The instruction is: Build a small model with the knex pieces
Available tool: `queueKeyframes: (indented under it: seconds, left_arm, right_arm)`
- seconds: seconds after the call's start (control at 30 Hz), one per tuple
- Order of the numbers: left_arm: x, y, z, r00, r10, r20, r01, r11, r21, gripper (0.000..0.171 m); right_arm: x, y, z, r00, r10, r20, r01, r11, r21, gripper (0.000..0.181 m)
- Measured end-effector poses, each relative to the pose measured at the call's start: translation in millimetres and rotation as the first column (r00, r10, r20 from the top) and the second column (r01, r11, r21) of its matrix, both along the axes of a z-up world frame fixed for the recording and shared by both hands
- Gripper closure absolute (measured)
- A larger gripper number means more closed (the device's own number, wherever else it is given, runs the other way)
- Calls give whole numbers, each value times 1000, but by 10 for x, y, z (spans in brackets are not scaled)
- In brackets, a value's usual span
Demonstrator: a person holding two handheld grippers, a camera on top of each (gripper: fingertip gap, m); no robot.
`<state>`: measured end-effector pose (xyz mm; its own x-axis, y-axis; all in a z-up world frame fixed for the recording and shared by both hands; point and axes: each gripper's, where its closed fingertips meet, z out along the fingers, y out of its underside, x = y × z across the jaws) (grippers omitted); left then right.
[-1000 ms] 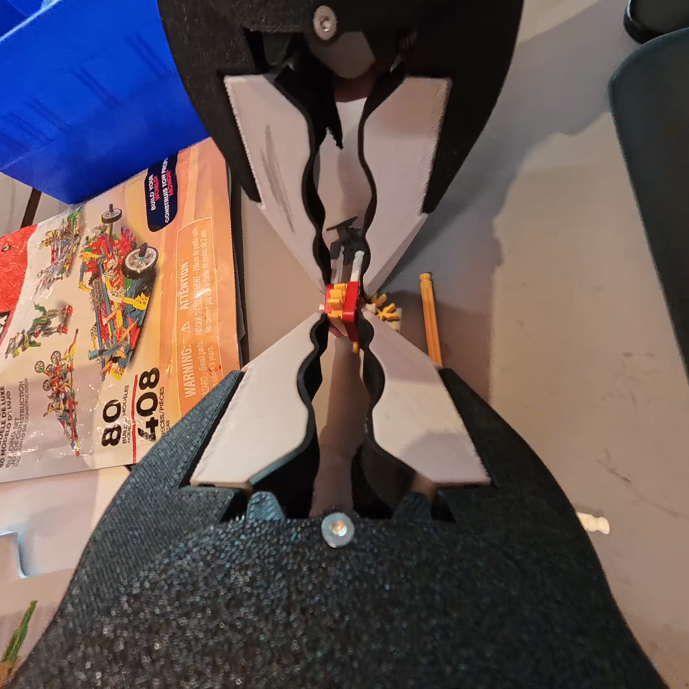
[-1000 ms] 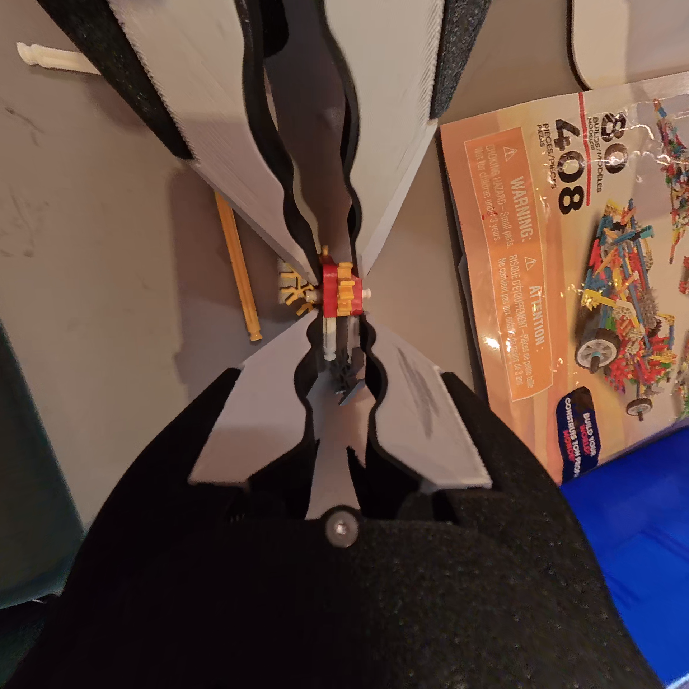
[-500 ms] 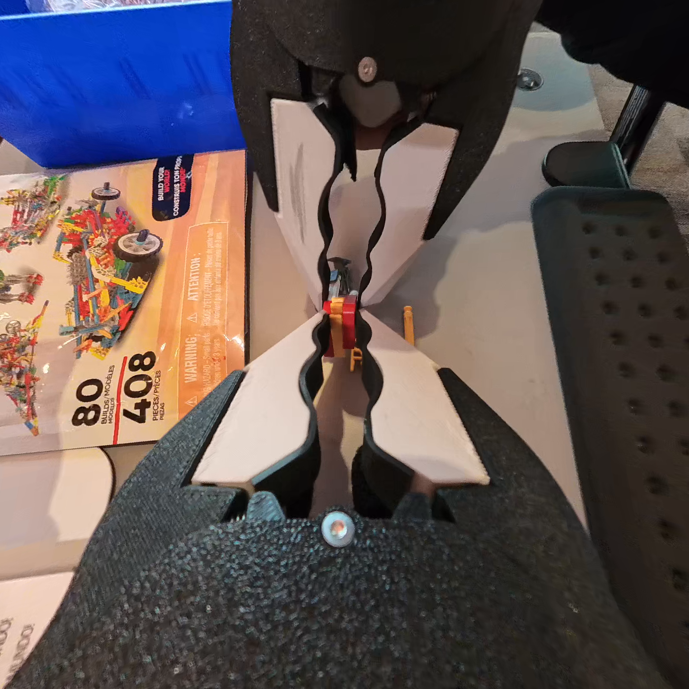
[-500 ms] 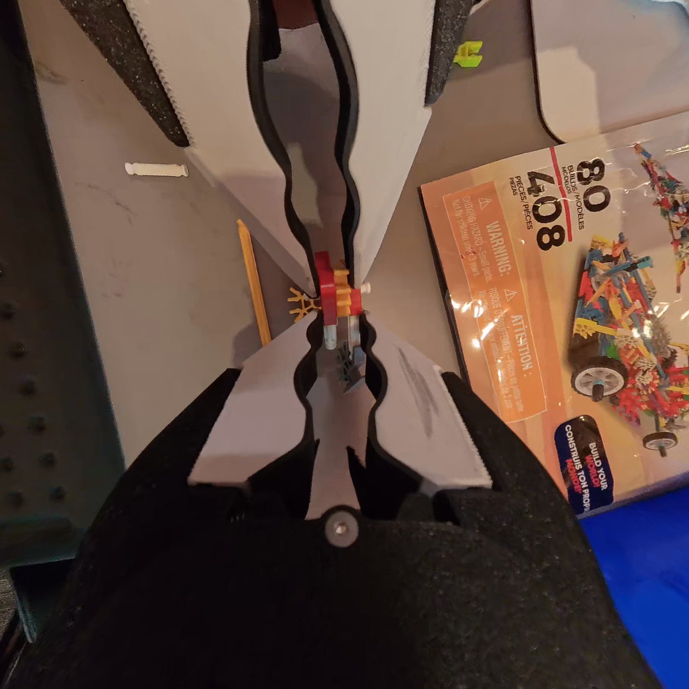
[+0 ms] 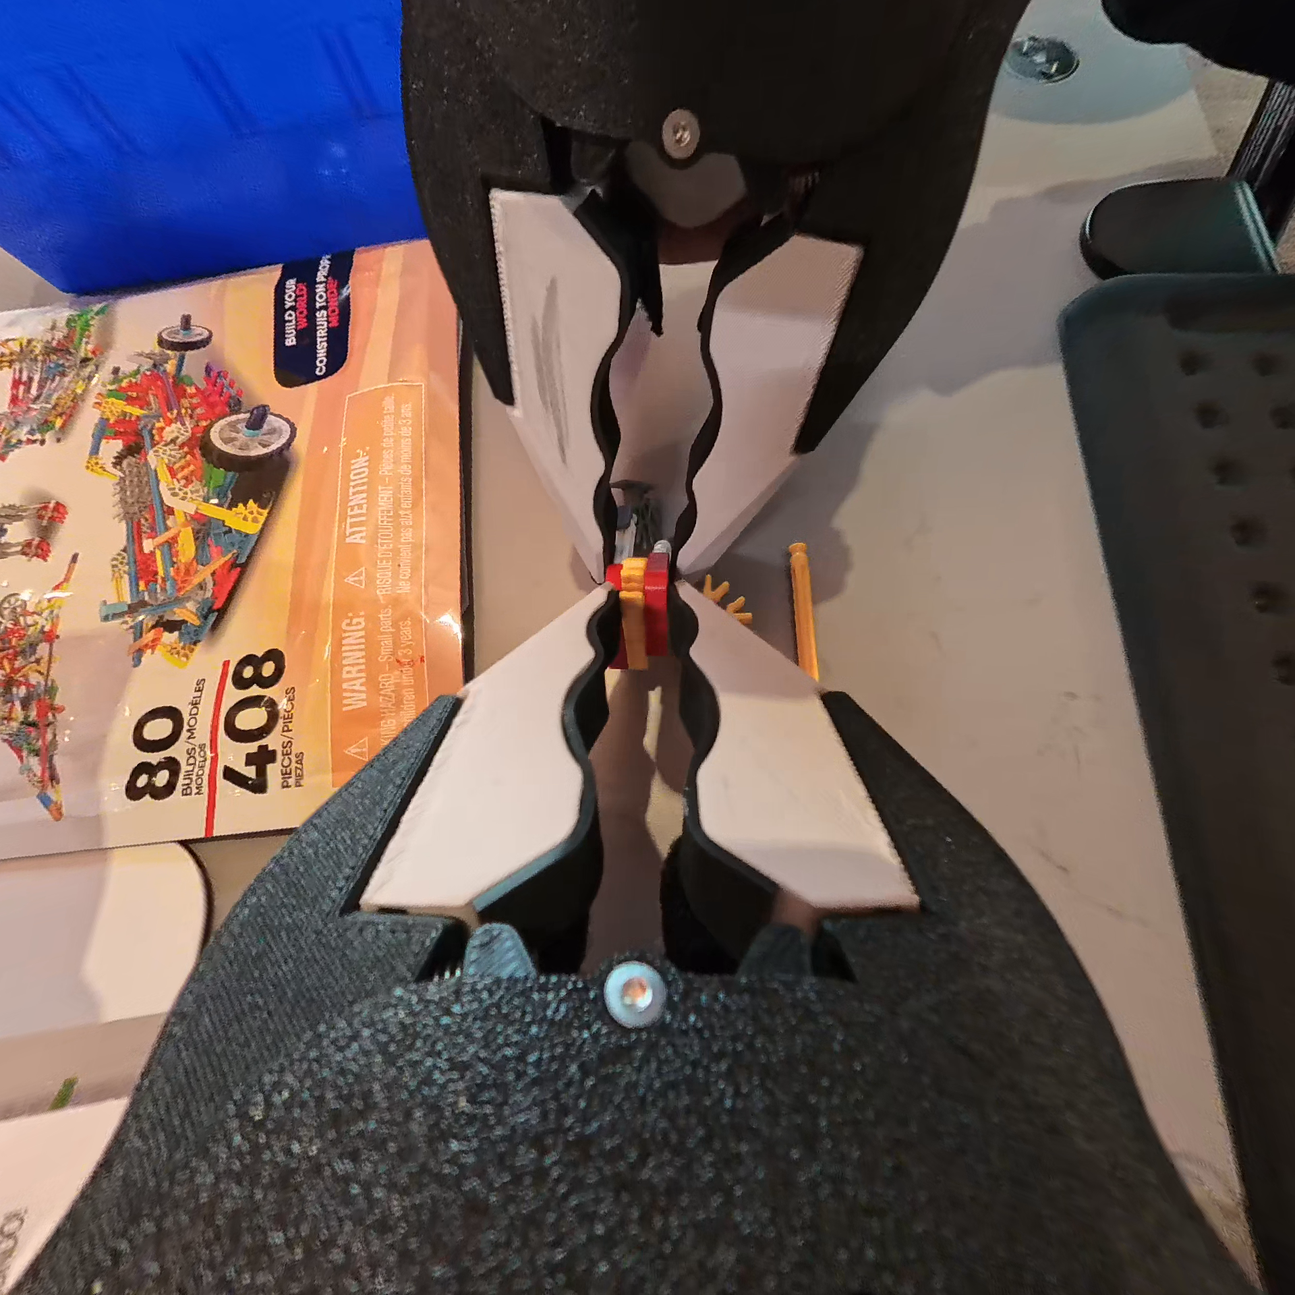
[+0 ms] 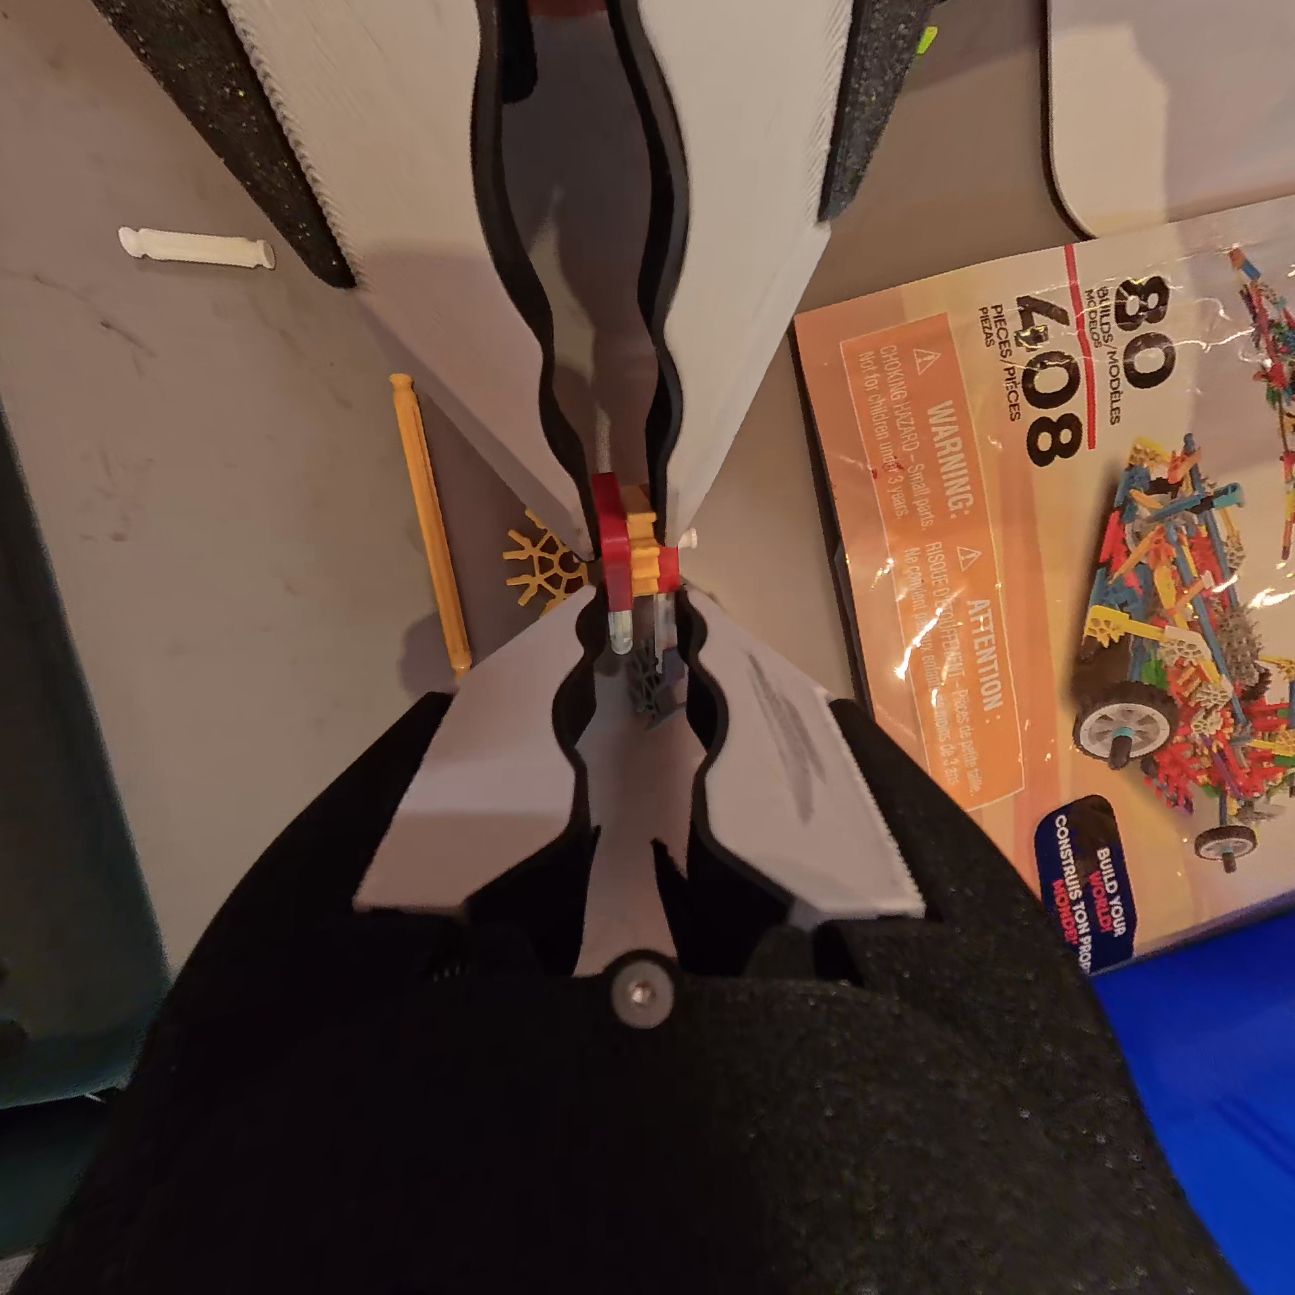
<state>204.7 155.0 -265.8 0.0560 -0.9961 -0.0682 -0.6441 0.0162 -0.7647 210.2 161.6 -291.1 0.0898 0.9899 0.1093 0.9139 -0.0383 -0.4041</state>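
My left gripper (image 5: 641,603) and right gripper (image 6: 641,606) meet tip to tip above the grey table (image 5: 946,560). Between them is a small toy build: a red and yellow connector stack (image 5: 639,610) joined to short white rods (image 6: 621,631) and a dark grey connector (image 6: 655,690). The left gripper is shut on the red and yellow stack (image 6: 631,553). The right gripper is shut on the rods, with the grey connector between its fingers. In the left wrist view the right gripper (image 5: 645,557) comes in from the top; in the right wrist view the left gripper (image 6: 631,532) does.
A yellow snowflake connector (image 6: 543,564) and a yellow rod (image 6: 427,518) lie on the table under the grippers. A white rod (image 6: 196,247) lies farther off. An instruction booklet (image 5: 231,546) and a blue bin (image 5: 196,126) are on one side, a dark perforated chair seat (image 5: 1191,631) on the other. Both grippers' tips are close together, under 4 cm apart.
Both grippers stay shut on the build. They have shifted together over the table, and the yellow snowflake connector shows more fully beside the tips.
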Motion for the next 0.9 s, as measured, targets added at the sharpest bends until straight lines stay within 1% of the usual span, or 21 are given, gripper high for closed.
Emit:
queueKeyframes:
  seconds: [0.17, 0.27, 0.33, 0.47, 0.63, 0.73, 0.8, 0.9]
  left_arm:
    - [-56, 1, -30, 1000, -2, -20, 3, 1000, 29, 159]
    - [-67, 7, -156, 999, -2, -53, 6, 996, 83, 159]
    - [-59, -6, -153, 1000, 8, -20, -7, 998, 65, 159]
    - [-59, 7, -155, 1000, 13, -29, -10, 997, 81, 159]
    - [-70, 30, -151, 999, 22, -44, -17, 994, 112, 158]
    - [-92, 52, -157, 998, 36, -57, -30, 993, 113, 146]
    - [-103, 29, -142, 998, 33, -57, -26, 993, 113, 146]
    - [-132, 24, -143, 997, 39, -74, -30, 992, 120, 143]
  right_arm:
    - [-44, 23, -16, 1000, 17, 11, -17, 998, 61, 163]
    - [-42, 47, -103, 996, 35, 79, -44, 992, 120, 161]
    - [-48, 37, -117, 993, 51, 108, -66, 987, 147, 162]
    - [-52, 47, -103, 995, 41, 92, -55, 986, 157, 159]
    - [-27, 26, 16, 999, 12, 42, -18, 987, 162, 157]
    - [65, 33, 81, 999, -16, 51, 7, 983, 184, 156]
    - [127, 23, 140, 998, -36, 48, 26, 979, 202, 156]
    - [153, -35, 239, 999, -51, 8, 49, 976, 211, 156]
